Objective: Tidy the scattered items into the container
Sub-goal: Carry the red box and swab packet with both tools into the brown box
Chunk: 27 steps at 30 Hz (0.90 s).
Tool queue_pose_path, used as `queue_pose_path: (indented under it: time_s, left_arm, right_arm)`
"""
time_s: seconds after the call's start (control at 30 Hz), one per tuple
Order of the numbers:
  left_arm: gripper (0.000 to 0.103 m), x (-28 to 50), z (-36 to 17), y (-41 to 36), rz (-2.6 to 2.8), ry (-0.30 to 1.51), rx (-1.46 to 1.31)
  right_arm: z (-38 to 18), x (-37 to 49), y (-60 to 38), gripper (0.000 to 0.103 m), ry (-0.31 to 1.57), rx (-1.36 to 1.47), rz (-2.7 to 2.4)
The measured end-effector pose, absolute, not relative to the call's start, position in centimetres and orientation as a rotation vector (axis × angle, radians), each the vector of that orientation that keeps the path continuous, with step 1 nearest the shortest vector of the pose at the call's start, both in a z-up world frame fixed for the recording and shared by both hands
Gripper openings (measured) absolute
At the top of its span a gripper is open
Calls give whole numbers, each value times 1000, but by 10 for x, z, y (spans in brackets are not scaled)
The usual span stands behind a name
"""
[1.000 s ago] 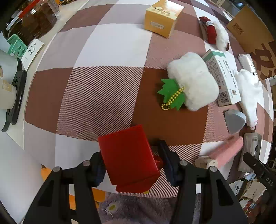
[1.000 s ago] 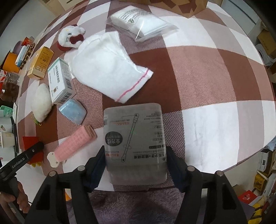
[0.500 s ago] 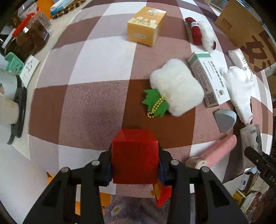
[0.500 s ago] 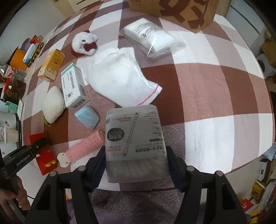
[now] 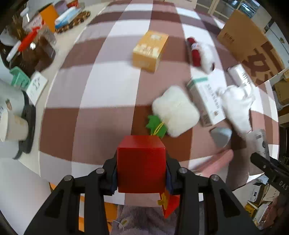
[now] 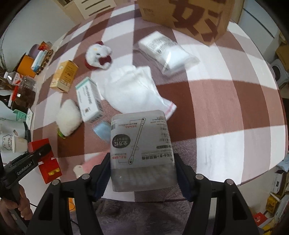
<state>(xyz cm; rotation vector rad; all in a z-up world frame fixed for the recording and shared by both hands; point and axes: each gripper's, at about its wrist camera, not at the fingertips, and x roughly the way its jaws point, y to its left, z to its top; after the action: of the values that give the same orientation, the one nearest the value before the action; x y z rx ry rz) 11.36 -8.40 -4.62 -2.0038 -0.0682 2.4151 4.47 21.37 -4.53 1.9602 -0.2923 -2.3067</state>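
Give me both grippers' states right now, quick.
Left gripper: closed on the red box.
Right gripper: closed on the cotton swab box.

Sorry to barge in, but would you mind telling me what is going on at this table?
A person is tidying scattered items with two handheld grippers. The left gripper is shut on a red box, and the right gripper is shut on a clear cotton swab box. Both are held over the near edge of the checked table. A yellow box, white mitt and fluffy white pouch lie there, with a cardboard box at the far end.
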Motion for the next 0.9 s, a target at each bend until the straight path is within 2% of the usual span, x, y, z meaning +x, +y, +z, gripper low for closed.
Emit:
queue_pose_path:
  time_s: [0.07, 0.27, 0.9]
  left_arm:
    - [40, 57, -43, -58, 2425, -58, -1973]
    - [40, -1, -14, -6, 2443, -19, -1878]
    - [40, -57, 31, 71, 2387, 121, -1715]
  right_arm:
    - [-41, 40, 209, 66, -286, 1935, -2308]
    - [-20, 21, 197, 66, -277, 1861, -2319]
    - [34, -19, 225, 66, -343, 1746, -2420]
